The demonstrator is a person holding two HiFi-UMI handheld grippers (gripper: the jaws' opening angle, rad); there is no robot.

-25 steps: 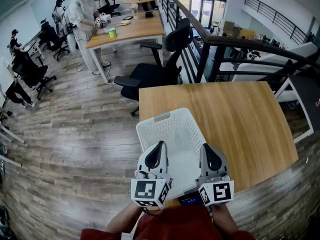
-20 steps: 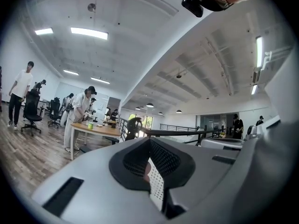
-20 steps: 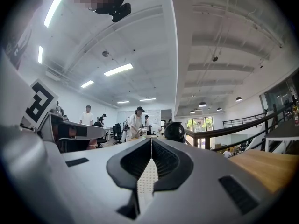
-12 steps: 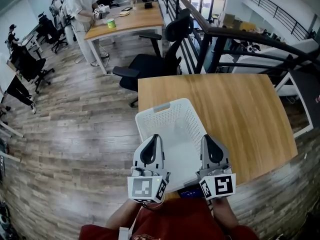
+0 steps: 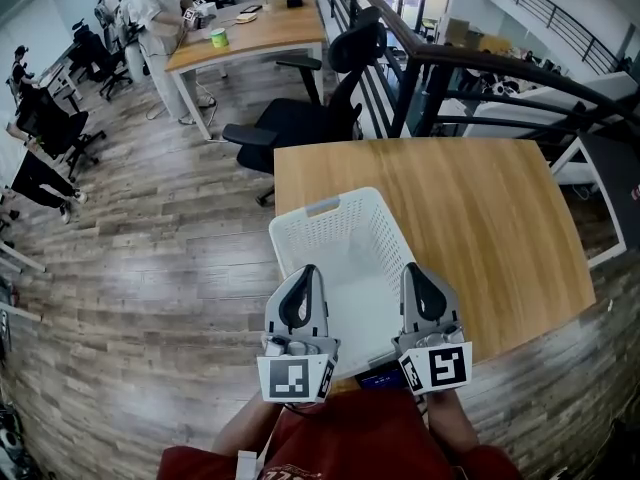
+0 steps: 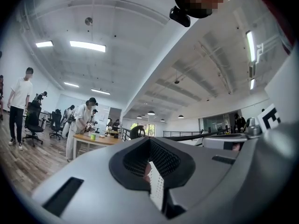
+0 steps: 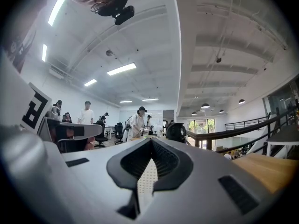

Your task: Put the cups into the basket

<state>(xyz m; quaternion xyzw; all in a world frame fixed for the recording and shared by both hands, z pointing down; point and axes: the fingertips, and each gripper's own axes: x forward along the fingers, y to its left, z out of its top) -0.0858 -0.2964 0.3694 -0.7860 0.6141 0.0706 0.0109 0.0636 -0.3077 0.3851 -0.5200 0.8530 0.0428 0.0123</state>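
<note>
A white perforated basket [image 5: 322,209] stands on the near left part of the wooden table [image 5: 490,228], and nothing shows inside it. No cup is in view on this table. My left gripper [image 5: 300,296] and right gripper [image 5: 421,290] are held side by side close to my body, over the basket's near end. Both are shut with nothing in them. In the left gripper view the left gripper [image 6: 150,141] points level into the room with its jaws together. The right gripper [image 7: 151,143] stands the same way. A sliver of basket mesh [image 7: 146,181] shows below the jaws.
A black office chair [image 5: 300,128] stands at the table's far edge, and a dark railing [image 5: 400,58] runs behind it. Farther left, people stand at another desk [image 5: 250,38] with a small green object [image 5: 219,37] on it. A small dark device [image 5: 380,376] lies at the table's near edge.
The head view has shifted, so the basket and table sit a little higher in the frame. Both grippers stay shut, side by side near my body.
</note>
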